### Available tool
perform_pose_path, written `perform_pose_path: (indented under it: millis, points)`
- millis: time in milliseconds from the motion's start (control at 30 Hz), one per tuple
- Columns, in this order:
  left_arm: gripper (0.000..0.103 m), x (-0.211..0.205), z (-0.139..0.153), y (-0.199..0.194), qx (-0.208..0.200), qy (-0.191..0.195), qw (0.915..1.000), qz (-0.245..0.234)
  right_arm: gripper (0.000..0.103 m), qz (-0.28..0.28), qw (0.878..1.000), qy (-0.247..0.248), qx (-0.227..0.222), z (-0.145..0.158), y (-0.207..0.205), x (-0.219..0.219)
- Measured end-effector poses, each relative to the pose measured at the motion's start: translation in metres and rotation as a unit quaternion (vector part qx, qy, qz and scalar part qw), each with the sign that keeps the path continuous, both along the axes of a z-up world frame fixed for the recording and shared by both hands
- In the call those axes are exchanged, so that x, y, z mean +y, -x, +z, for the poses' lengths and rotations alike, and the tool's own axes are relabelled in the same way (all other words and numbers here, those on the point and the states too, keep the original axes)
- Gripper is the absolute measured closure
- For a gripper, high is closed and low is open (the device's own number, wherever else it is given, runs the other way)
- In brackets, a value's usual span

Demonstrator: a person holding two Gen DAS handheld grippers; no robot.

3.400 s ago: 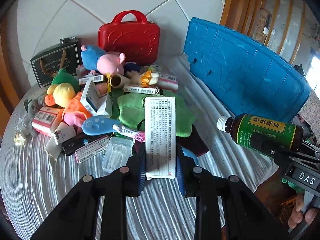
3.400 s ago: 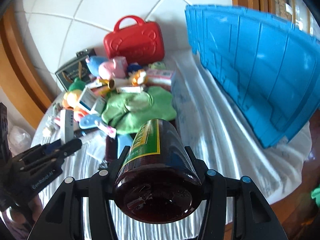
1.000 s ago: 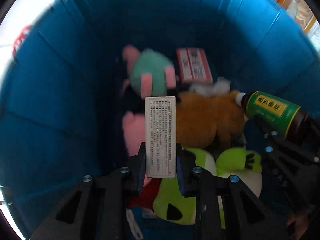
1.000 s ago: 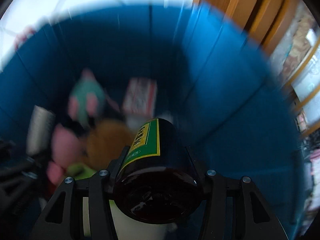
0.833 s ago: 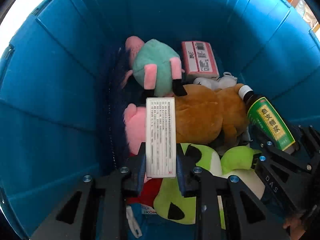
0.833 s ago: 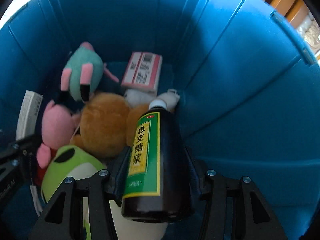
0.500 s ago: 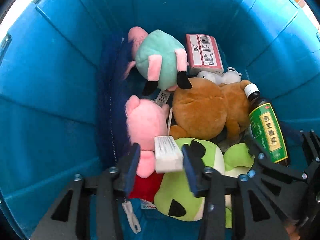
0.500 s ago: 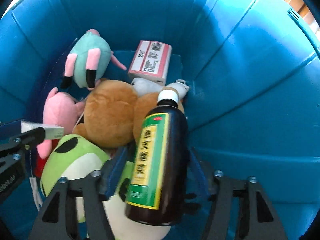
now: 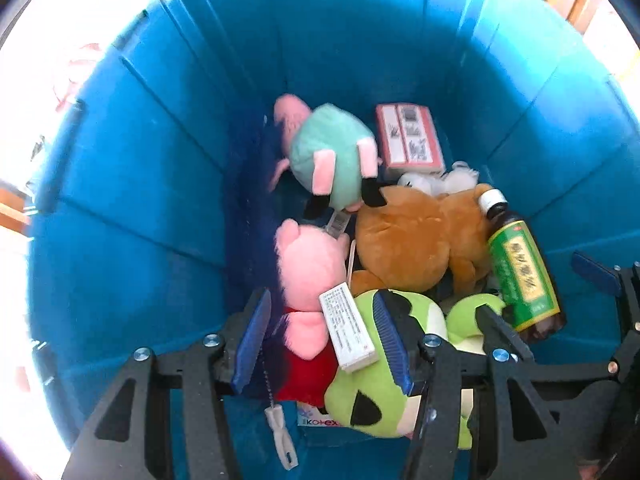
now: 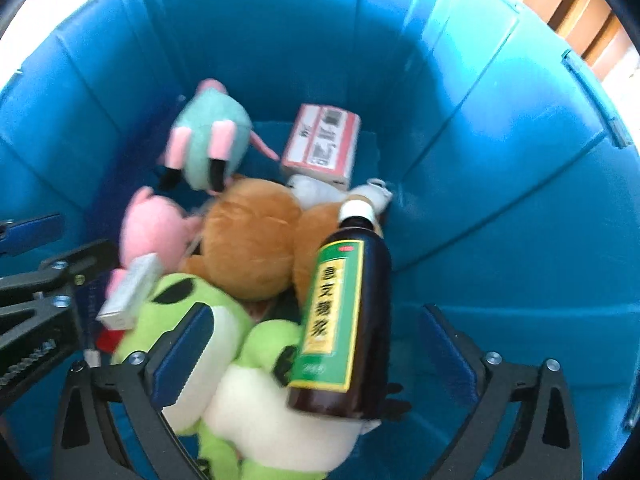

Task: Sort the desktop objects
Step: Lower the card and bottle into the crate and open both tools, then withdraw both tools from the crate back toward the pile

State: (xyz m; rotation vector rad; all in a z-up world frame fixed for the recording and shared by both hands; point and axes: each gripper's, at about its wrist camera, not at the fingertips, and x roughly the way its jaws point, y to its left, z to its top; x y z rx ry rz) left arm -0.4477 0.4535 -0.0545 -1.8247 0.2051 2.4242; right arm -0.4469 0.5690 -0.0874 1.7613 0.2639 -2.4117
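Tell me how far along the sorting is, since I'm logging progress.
Done: plush toys and a red box lie in the blue bin. In hand: nothing; both claws have just opened, leaving the white box and syrup bottle on the pile. What's left outside isn't visible.

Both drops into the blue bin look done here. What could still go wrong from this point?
1. The syrup bottle lies tilted on the green frog plush and brown plush, between the right gripper's just-opened jaws; it may roll or slide down against the blue bin wall.
2. The white box rests loosely between the left gripper's jaws, which have just been opening; withdrawing carelessly could snag or flip it.
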Motion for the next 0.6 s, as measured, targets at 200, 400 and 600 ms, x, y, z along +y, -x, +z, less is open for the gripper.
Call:
perform_pose_path:
  millis: [200,400,600]
  points:
    - [0.047,-0.023,0.059,-0.041,0.082,-0.039,0.9958,-0.004,0.001,0.038,0.995,0.060,0.073,0.060,-0.040,0.002]
    - [0.029,-0.056,0.112,-0.102,0.193,-0.059,0.9793,0.018,0.000,0.040,0.979,0.104,0.172,0.107,-0.093,0.005]
    - [0.029,-0.101,0.139,-0.162,0.298,-0.040,0.9509,0.075,0.000,0.049,0.959,0.158,0.229,0.126,-0.136,-0.015]
